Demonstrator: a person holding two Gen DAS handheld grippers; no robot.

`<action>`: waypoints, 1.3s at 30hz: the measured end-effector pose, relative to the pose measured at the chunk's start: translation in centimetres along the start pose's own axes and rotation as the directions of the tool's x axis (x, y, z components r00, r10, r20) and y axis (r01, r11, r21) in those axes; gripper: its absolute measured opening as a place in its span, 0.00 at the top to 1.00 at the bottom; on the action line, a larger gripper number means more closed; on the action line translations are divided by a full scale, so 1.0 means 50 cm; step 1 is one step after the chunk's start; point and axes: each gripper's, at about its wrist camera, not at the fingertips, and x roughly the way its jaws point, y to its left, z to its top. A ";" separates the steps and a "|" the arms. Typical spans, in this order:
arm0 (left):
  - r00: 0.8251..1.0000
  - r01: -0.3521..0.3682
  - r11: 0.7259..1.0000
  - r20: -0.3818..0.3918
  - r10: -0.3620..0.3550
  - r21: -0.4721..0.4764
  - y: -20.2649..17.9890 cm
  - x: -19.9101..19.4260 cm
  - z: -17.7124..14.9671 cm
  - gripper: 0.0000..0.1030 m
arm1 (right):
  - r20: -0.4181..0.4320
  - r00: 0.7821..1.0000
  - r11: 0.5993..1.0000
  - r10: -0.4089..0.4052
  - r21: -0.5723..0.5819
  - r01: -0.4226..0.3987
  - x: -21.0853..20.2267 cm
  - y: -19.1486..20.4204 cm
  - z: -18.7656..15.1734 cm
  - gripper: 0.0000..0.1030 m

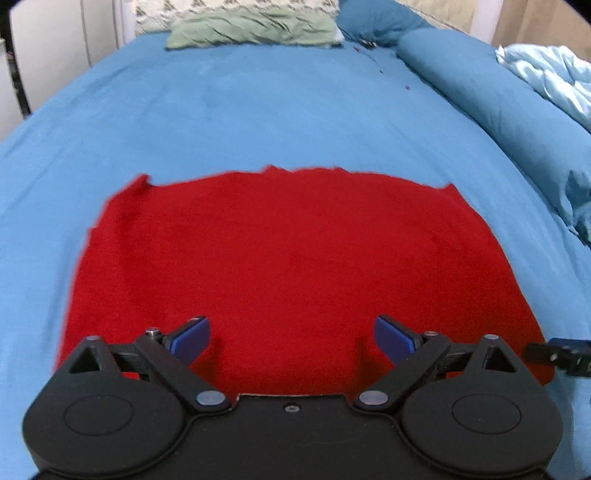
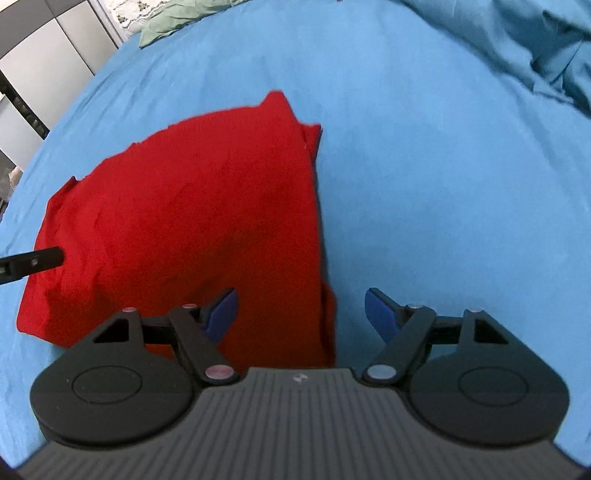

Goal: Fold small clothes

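Red garment (image 1: 288,266), lying flat on the blue bedsheet (image 1: 258,110). My left gripper (image 1: 291,338) is above its near edge, fingers spread, holding nothing; my right gripper (image 2: 300,314) straddles its right edge, likewise spread. Green pillow (image 1: 255,31) beyond.

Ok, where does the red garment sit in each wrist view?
Left wrist: the red garment fills the lower centre, spread on the blue bedsheet ahead of the open left gripper.
Right wrist: lower left, its right edge between the open right gripper fingers.
Shared landmark: the green pillow.
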 end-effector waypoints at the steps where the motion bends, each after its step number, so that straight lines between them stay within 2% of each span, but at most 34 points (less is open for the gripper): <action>1: 1.000 0.002 1.000 -0.016 -0.002 -0.002 -0.008 0.014 0.001 0.05 | -0.003 1.000 1.000 0.003 -0.005 -0.003 0.008 0.000 -0.004 0.13; 4: 0.996 -0.025 1.000 -0.080 0.024 -0.008 -0.020 0.060 -0.001 0.05 | -0.008 1.000 0.999 0.002 -0.038 -0.003 0.029 0.008 -0.015 0.21; 6: 0.990 -0.050 0.999 -0.135 0.047 -0.019 -0.020 0.089 -0.002 0.04 | -0.002 1.000 0.998 -0.011 -0.070 0.011 0.039 0.017 -0.023 0.22; 8: 0.983 -0.057 0.998 -0.175 0.049 -0.036 -0.014 0.108 -0.004 0.00 | 0.006 1.000 0.996 -0.018 -0.083 0.019 0.037 0.025 -0.028 0.24; 12: 0.972 -0.057 0.997 -0.230 0.044 -0.050 -0.008 0.124 0.011 0.00 | 0.002 1.000 0.994 -0.003 -0.114 0.003 0.033 0.032 -0.032 0.31; 16: 0.959 -0.065 0.996 -0.279 0.044 -0.065 0.000 0.140 0.018 0.00 | -0.017 0.999 0.997 0.031 -0.066 -0.033 0.037 0.008 -0.024 0.33; 21: 0.961 -0.086 0.994 -0.268 0.066 -0.064 -0.007 0.152 0.019 0.00 | -0.043 0.993 0.994 0.105 0.009 -0.105 0.050 -0.027 -0.007 0.34; 23: 0.963 -0.092 0.994 -0.261 0.073 -0.061 -0.011 0.152 0.016 0.00 | -0.042 0.993 0.994 0.111 0.000 -0.111 0.048 -0.035 -0.003 0.47; 25: 0.963 -0.093 0.994 -0.259 0.074 -0.060 -0.015 0.156 0.015 0.00 | -0.042 0.993 0.994 0.108 -0.025 -0.109 0.043 -0.038 -0.002 0.66; 28: 0.963 -0.092 0.994 -0.258 0.075 -0.054 -0.014 0.160 0.019 0.00 | -0.052 0.992 0.993 0.114 0.009 -0.114 0.037 -0.037 0.002 0.78; 32: 0.963 -0.081 0.995 -0.260 0.063 -0.058 -0.008 0.136 0.011 0.00 | -0.025 0.991 0.986 0.129 0.107 -0.125 0.020 -0.026 0.014 0.79; 34: 0.965 -0.037 0.995 -0.262 0.012 -0.091 0.008 0.122 0.022 0.00 | 0.019 0.985 0.966 0.172 0.193 -0.172 0.001 -0.021 0.031 0.79; 36: 0.973 0.032 0.991 -0.225 -0.061 -0.133 0.037 0.096 0.034 0.00 | 0.076 0.971 0.940 0.226 0.244 -0.238 -0.029 -0.007 0.051 0.79; 39: 0.979 0.039 0.988 -0.192 -0.068 -0.151 0.095 0.052 0.048 0.00 | 0.148 0.940 0.920 0.307 0.208 -0.333 -0.075 0.056 0.095 0.79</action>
